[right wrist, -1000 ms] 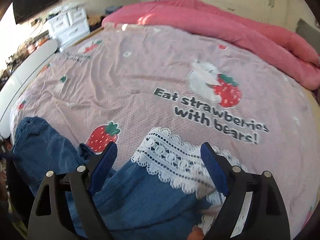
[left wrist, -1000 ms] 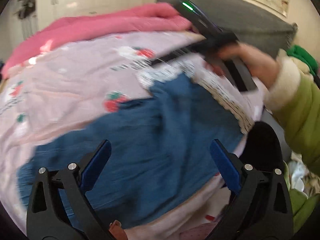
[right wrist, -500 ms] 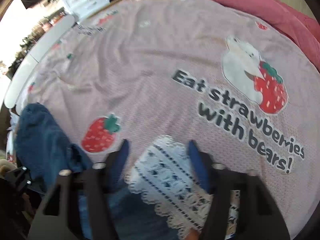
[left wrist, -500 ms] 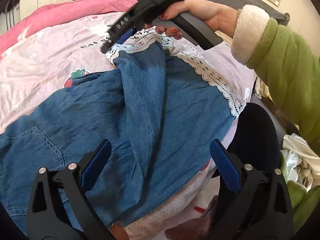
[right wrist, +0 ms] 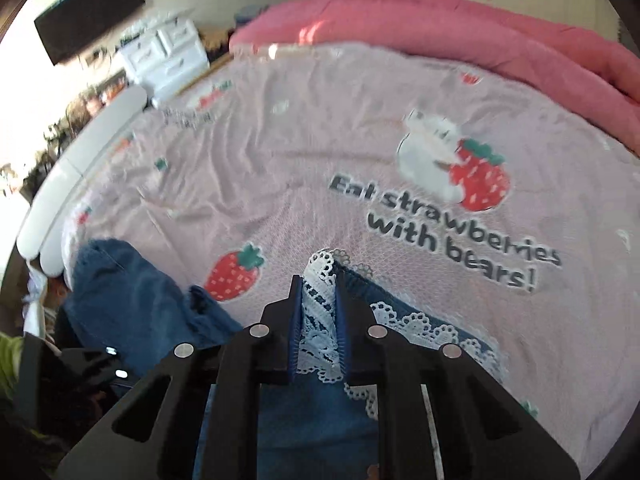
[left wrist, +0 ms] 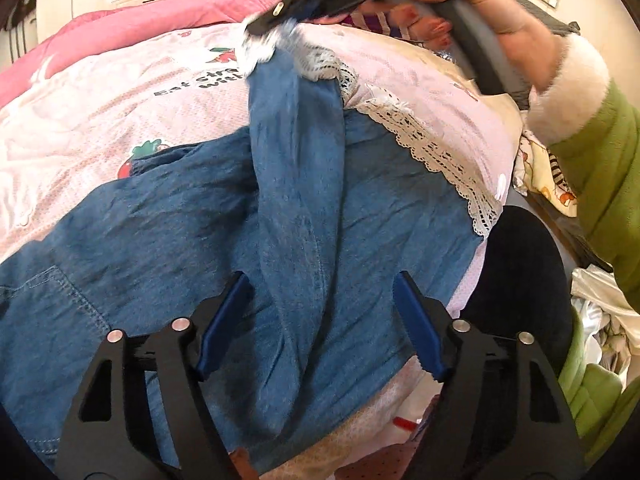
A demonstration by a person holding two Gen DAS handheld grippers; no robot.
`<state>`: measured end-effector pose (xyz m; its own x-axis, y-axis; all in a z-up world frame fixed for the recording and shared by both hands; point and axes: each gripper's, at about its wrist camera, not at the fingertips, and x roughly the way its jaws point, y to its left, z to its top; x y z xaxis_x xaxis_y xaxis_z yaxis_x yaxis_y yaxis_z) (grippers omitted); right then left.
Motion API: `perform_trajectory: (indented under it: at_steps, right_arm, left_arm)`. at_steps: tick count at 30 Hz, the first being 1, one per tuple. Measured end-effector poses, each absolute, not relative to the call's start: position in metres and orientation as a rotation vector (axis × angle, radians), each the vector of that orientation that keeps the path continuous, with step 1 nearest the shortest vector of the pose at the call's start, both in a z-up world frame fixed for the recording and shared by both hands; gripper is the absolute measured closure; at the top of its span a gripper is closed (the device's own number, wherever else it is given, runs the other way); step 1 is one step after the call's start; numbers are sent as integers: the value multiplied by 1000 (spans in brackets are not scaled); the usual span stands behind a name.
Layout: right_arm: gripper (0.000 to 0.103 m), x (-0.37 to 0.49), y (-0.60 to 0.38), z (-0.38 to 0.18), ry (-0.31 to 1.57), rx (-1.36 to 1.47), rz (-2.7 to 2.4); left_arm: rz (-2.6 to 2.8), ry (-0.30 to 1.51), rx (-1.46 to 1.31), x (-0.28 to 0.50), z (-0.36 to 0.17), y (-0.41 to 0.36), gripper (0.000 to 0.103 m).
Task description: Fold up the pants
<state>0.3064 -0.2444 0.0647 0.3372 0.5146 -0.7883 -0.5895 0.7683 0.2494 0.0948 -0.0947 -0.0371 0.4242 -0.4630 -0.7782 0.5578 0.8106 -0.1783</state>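
The blue denim pants with white lace hems (left wrist: 296,208) lie spread and rumpled on the pink strawberry-print bedspread (right wrist: 320,152) of the bed, so the folding has barely begun. The right gripper (right wrist: 318,320) is closing its jaws on the lace hem (right wrist: 320,280) of one leg, which sits pinched between the pads and lifted off the bed. The left gripper (left wrist: 320,320) hangs over the upper denim, jaws narrowing but gripping nothing. No fold looks finished; every fold and the smoothing seem left.

bed (right wrist: 280,152) with pink strawberry-print cover; blue lace-hemmed pants (left wrist: 320,220) spread on near edge; pink quilt (right wrist: 460,28) at far side.
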Motion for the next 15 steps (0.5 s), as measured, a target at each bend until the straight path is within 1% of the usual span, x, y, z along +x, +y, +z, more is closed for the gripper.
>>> perform_trajectory:
  at_steps: [4,7,10,11,13,15]
  right_arm:
    - [89,278,-278,93,930,6,694]
    - [89,257,-300,104,909,35,659]
    - [89,229,-325,107,904,82,605]
    - [89,222,-331,107,905,93,594]
    - [89,204,-346,100,915,129,558]
    - [90,189,-355,93,925,160,531]
  left_arm:
    - [-644,927,117,98,-40,-98,45]
    - [-676,918,92,97,-39,-97,49]
    - [-689,902,111,96,-37,-101,60]
    - [-693,896,122,96,-36,-102,66]
    - [-700,898,136,95,-37,-105,73]
    - [-714,907,155,92,-37,-106,82]
